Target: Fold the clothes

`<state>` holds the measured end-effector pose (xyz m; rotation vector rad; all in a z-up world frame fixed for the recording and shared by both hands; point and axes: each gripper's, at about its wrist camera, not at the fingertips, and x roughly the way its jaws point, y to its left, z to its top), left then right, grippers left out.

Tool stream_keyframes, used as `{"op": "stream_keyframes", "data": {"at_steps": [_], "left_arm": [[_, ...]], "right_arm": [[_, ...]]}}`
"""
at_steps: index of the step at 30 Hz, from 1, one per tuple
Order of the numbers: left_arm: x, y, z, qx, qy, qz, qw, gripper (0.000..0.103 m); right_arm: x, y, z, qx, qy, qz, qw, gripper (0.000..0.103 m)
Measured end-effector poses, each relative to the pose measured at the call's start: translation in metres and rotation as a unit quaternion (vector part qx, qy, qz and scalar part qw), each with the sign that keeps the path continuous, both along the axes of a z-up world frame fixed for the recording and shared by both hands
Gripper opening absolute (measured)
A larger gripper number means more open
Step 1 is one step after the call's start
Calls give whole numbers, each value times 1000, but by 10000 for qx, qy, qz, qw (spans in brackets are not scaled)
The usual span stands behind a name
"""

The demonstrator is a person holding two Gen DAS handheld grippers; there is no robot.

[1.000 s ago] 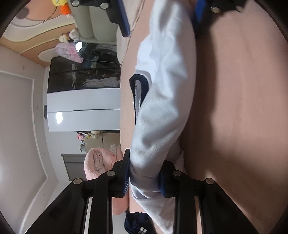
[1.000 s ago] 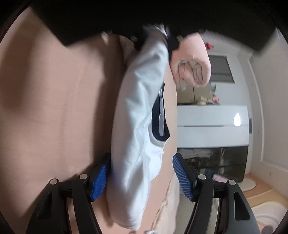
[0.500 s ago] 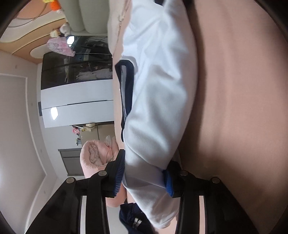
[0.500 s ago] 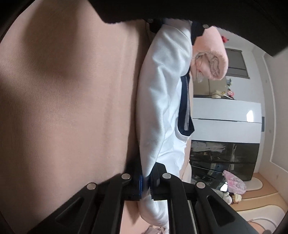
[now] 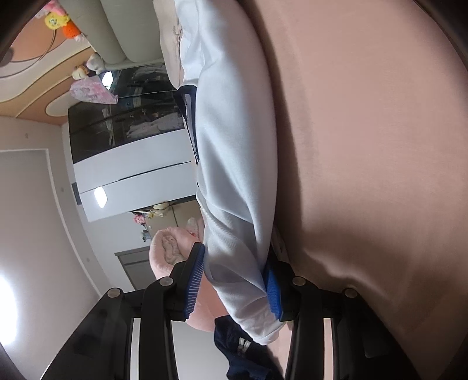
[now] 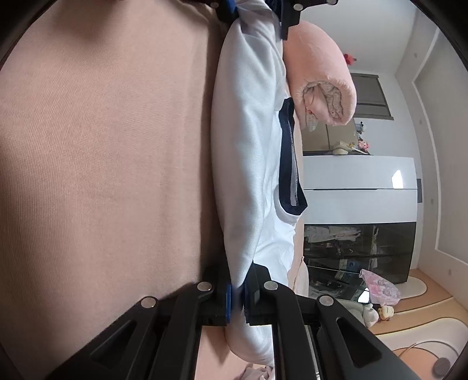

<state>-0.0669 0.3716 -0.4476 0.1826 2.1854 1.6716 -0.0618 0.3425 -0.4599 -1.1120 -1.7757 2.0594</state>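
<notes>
A white garment (image 5: 234, 146) with a navy collar (image 5: 188, 117) lies bunched in a long roll on the pink bed surface (image 5: 365, 146). My left gripper (image 5: 234, 285) is shut on one end of it, and the thick fabric fills the gap between the blue pads. In the right wrist view the same white garment (image 6: 245, 131) runs away from my right gripper (image 6: 237, 298), which is shut tight on a thin fold at its near end. The left gripper (image 6: 257, 11) shows at the top of that view, clamped on the far end.
A rolled pink blanket (image 6: 321, 87) lies beside the garment, also seen as the pink blanket (image 5: 166, 254). A navy garment (image 5: 237, 345) sits near the left gripper. Beyond the bed edge stand a white and dark-glass cabinet (image 6: 359, 190) and soft toys (image 6: 371, 314) on the floor.
My right gripper went from wide open around the garment to shut on its fold. The left gripper's jaws widened slightly while still holding. The right gripper is gone from the left wrist view.
</notes>
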Motion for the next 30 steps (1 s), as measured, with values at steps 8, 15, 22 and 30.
{"op": "stream_keyframes", "data": {"at_steps": [8, 15, 22, 30], "left_arm": [[0, 3, -5, -131, -552, 182, 9982, 11], [-3, 3, -2, 124, -700, 92, 9974, 9], [-1, 3, -4, -322, -656, -49, 9973, 8], [8, -4, -7, -688, -473, -100, 9965, 8]], "right_arm": [[-1, -5, -6, 667, 62, 25, 9978, 10], [-6, -3, -7, 754, 266, -159, 9967, 11], [-15, 1, -7, 689, 447, -673, 9943, 19], [-13, -3, -12, 756, -422, -525, 9949, 11]]}}
